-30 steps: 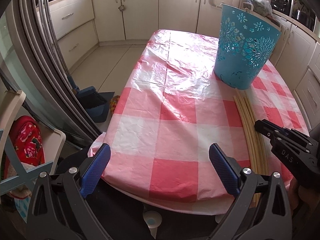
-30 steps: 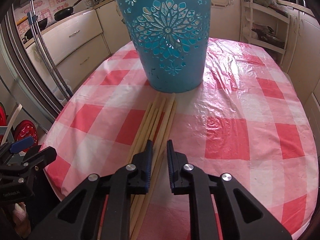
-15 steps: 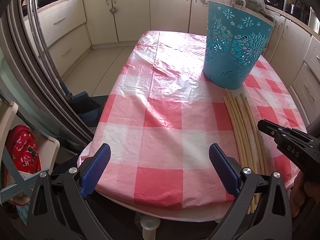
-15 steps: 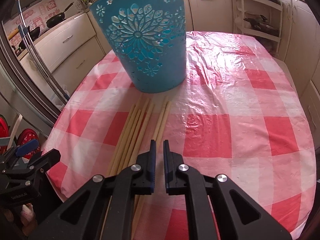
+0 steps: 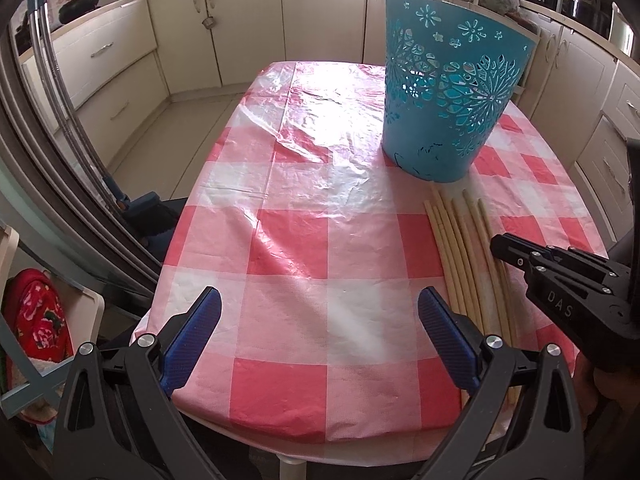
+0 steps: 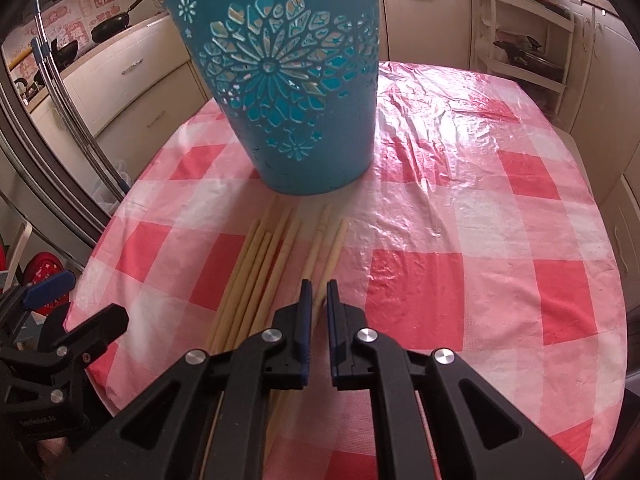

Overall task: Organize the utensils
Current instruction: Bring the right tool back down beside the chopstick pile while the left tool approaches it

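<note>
Two chopsticks [image 6: 325, 240] now apart, pale.

Ahead of me: teal basket [image 6: 296, 92] blocks | left: chopsticks [image 6: 256, 276] underfoot | right: bare checked tablecloth [image 6: 480, 240], open passage
</note>
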